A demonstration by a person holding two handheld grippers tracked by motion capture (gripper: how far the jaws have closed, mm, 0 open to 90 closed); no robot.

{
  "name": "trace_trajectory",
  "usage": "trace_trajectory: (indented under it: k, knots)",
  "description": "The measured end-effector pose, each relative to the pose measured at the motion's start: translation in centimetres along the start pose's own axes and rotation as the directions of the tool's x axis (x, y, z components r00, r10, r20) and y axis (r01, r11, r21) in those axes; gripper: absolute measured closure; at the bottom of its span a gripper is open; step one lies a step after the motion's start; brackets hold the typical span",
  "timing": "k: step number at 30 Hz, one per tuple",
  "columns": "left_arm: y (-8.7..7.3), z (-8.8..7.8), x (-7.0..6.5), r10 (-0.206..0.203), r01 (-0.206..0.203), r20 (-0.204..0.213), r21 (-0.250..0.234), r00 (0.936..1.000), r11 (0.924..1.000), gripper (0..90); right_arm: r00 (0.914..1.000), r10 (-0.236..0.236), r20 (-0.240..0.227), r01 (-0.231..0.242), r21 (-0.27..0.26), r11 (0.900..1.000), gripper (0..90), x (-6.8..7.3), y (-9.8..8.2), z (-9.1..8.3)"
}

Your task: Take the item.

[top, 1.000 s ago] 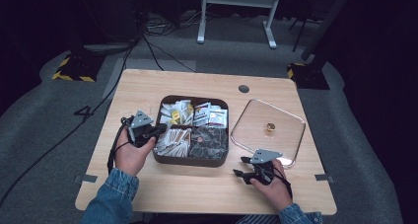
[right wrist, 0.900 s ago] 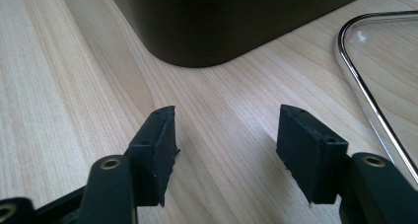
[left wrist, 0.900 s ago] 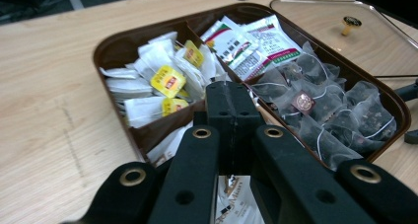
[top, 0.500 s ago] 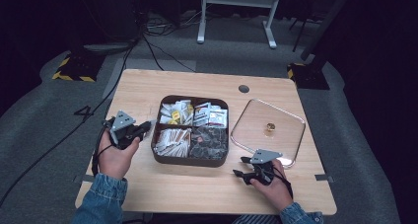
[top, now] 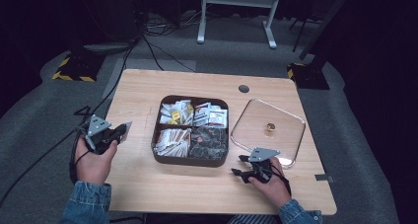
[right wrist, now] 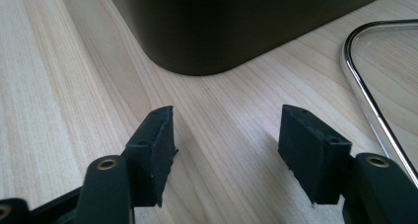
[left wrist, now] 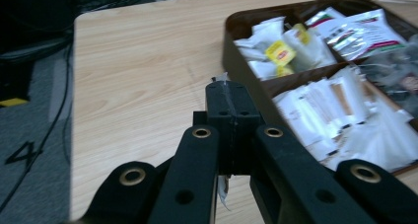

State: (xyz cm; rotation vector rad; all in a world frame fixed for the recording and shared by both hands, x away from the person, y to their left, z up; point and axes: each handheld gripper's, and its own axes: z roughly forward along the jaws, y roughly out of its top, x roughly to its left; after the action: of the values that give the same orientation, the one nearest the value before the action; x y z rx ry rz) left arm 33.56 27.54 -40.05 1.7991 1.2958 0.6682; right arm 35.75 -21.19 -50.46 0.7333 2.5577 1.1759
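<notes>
Pale wooden table [top: 143, 184] with rounded corners, set on grey carpet in a dark room; black cables trailing over the floor beyond the far left corner, white metal frame legs [top: 236, 7] standing farther back, yellow-and-black striped blocks on the floor off both far corners. Small dark round cap [top: 243, 89] near the far edge.

At the middle of the table, a dark brown tray [top: 190, 160] split into four compartments: tea bags with yellow tags far left, printed sachets far right, white paper sticks near left, dark packets near right. Just beside it toward the right edge, a clear square lid [top: 246, 125] with a chrome rim and a small gold knob, lying flat.

Left gripper [top: 118, 132] held over the left edge, well apart from the tray, jaws pressed together on a thin silvery sachet [top: 125, 131] whose edge pokes out past the tips. Right gripper [top: 241, 167] low near the front edge, by the tray's near right corner and the lid's near corner, jaws about half apart with only bare wood between them. Nothing lying between either gripper and the tray.
</notes>
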Motion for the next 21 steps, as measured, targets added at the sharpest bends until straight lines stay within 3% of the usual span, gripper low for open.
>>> trace_trajectory:
  k: [4, 13, 21]
  knots:
    - [-0.8, 0.4, 1.5, -0.022, 0.023, -0.047, 0.02, 0.9986, 0.9995, 90.0, 1.0, 0.0, 0.0, 0.0, 0.001, 1.0, 39.0, 0.0, 0.0, 0.0]
    - [-2.1, 1.9, 2.9, -0.047, 0.052, -0.091, 0.06, 0.9947, 0.9968, 90.0, 1.0, -0.001, 0.0, 0.001, 0.001, 1.0, 39.0, 0.0, 0.0, 0.0]
    - [-3.2, 3.3, 3.5, -0.056, 0.067, -0.099, 0.114, 0.9935, 0.9912, 90.0, 1.0, 0.0, 0.0, 0.0, 0.0, 1.0, 39.0, 0.0, 0.0, 0.0]
